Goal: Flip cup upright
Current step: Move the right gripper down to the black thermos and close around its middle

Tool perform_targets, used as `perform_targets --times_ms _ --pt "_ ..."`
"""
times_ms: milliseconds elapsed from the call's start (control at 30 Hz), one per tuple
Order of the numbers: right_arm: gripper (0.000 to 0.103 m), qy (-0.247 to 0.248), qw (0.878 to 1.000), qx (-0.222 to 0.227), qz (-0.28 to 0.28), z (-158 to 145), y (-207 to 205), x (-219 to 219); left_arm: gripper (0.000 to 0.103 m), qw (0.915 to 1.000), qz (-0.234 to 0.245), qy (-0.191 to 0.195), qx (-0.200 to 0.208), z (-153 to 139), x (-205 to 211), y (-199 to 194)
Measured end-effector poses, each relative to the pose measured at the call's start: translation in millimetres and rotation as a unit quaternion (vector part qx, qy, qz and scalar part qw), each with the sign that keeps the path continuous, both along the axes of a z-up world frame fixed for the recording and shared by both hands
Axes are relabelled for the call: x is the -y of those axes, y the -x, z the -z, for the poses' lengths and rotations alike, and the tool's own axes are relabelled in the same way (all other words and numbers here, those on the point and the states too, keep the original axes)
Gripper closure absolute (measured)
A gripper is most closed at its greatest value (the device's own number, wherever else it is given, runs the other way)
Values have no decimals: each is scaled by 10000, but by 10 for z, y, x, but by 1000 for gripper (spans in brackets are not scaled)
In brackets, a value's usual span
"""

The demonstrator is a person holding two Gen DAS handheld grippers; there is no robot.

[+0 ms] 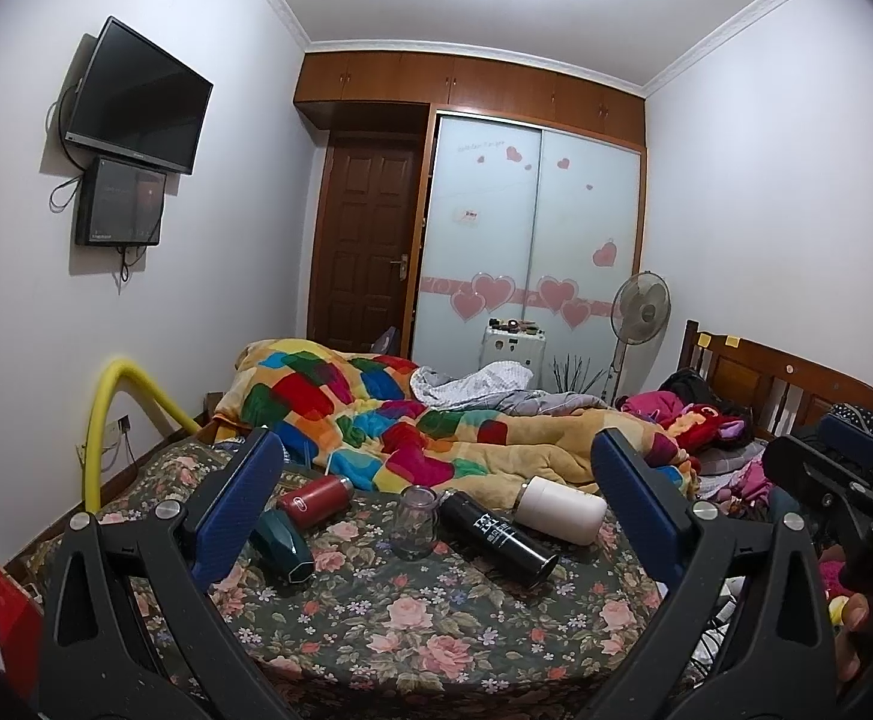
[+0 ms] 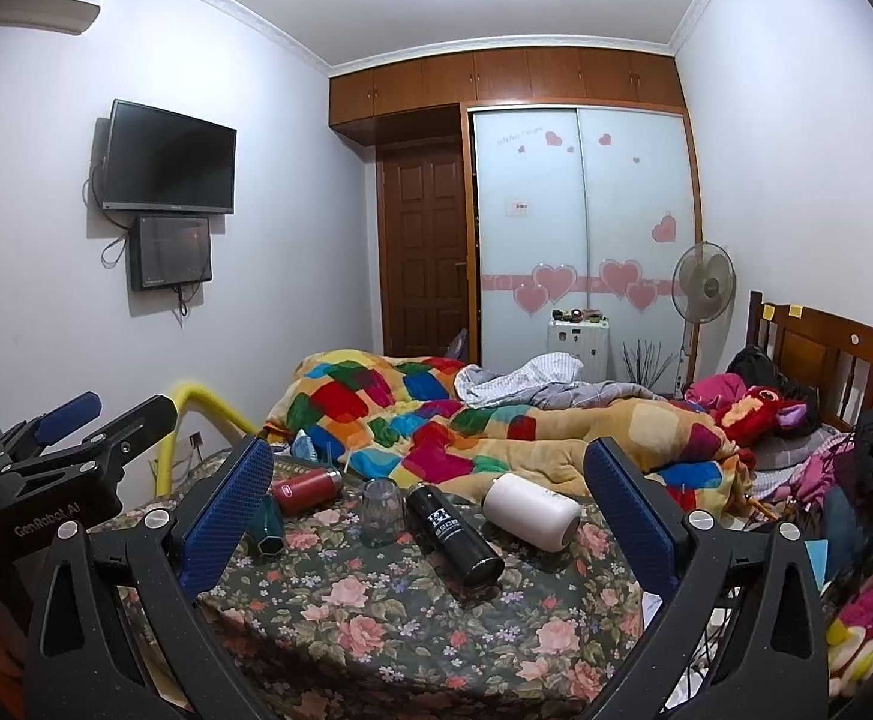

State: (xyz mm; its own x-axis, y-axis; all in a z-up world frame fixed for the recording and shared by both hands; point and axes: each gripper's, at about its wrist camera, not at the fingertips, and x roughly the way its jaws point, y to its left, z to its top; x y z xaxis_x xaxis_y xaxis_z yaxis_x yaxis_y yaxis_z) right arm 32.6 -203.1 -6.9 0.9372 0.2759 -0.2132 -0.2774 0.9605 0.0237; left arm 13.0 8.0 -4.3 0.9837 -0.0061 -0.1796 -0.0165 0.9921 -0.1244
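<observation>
Several cups lie on the floral bedspread (image 1: pixel 424 630). A clear glass cup (image 1: pixel 415 522) stands mouth down; it also shows in the right wrist view (image 2: pixel 381 513). A black flask (image 1: pixel 496 537) (image 2: pixel 453 534), a white cup (image 1: pixel 559 509) (image 2: pixel 531 511), a red flask (image 1: pixel 315 492) (image 2: pixel 306 489) and a dark green cup (image 1: pixel 283 543) (image 2: pixel 269 525) lie on their sides. My left gripper (image 1: pixel 436 480) is open and empty, short of the cups. My right gripper (image 2: pixel 430 474) is open and empty, also held back from them.
A patchwork quilt (image 1: pixel 412 420) is heaped behind the cups. A yellow tube (image 1: pixel 109 414) arches at the bed's left. Clothes and a red plush (image 2: pixel 760 411) pile by the wooden headboard (image 2: pixel 826 354) at right. The other gripper shows at each view's edge (image 2: pixel 76 438).
</observation>
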Motion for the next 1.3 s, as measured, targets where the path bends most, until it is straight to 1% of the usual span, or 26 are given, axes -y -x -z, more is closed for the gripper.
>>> perform_targets --times_ms 200,333,433,467,500,533,567,600,633,733,767,833,900,1000,1033,1100,1200,1267,1300 --pt "0 31 9997 -222 20 102 -178 5 0 9997 -46 15 -234 141 -56 -228" --pt "0 103 9985 -532 78 260 -409 26 0 9981 -112 76 -595 349 -131 -535" --pt "0 253 9951 -944 118 469 -728 40 0 9953 -249 125 -932 577 -213 -780" --pt "0 279 9944 -1014 123 497 -776 49 0 9940 -288 129 -1046 648 -234 -856" --pt "0 347 9921 -1197 115 590 -921 57 0 9924 -346 124 -1176 727 -263 -933" --pt "0 409 9891 -1407 114 690 -1079 67 0 9898 -432 109 -1350 832 -300 -1039" --pt "0 431 9878 -1495 107 732 -1138 65 0 9880 -490 102 -1461 913 -334 -1102" --pt "0 472 9845 -1687 54 833 -1296 74 0 9857 -561 99 -1587 1001 -362 -1169" --pt "0 505 9820 -1820 33 898 -1392 76 0 9821 -651 122 -1765 1115 -406 -1260" --pt "0 662 9690 -2379 -85 1186 -1827 61 0 9735 -747 243 -2148 1389 -521 -1457" --pt "0 699 9664 -2472 -99 1214 -1875 60 0 9712 -773 262 -2237 1460 -552 -1505" --pt "0 874 9556 -2801 -254 1402 -2126 3 0 9660 -829 259 -2434 1610 -598 -1595" --pt "0 1002 9468 -3037 -363 1530 -2302 -66 0 9608 -869 227 -2624 1741 -623 -1667" --pt "0 1195 9283 -3471 -589 1755 -2591 -181 0 9533 -881 199 -2881 1916 -649 -1756" --pt "2 1233 9226 -3591 -680 1822 -2671 -213 0 9515 -877 191 -2943 1966 -661 -1775" --pt "2 1320 9115 -3815 -790 1941 -2819 -280 0 9482 -885 157 -3047 2058 -671 -1808" --pt "6 1521 8991 -3997 -929 2077 -3033 -375 0 9450 -905 145 -3141 2150 -690 -1843" --pt "13 1702 8905 -4107 -972 2160 -3173 -432 0 9438 -899 169 -3175 2181 -703 -1866" --pt "15 1780 8833 -4211 -1041 2211 -3220 -472 0 9438 -893 175 -3178 2193 -709 -1874"
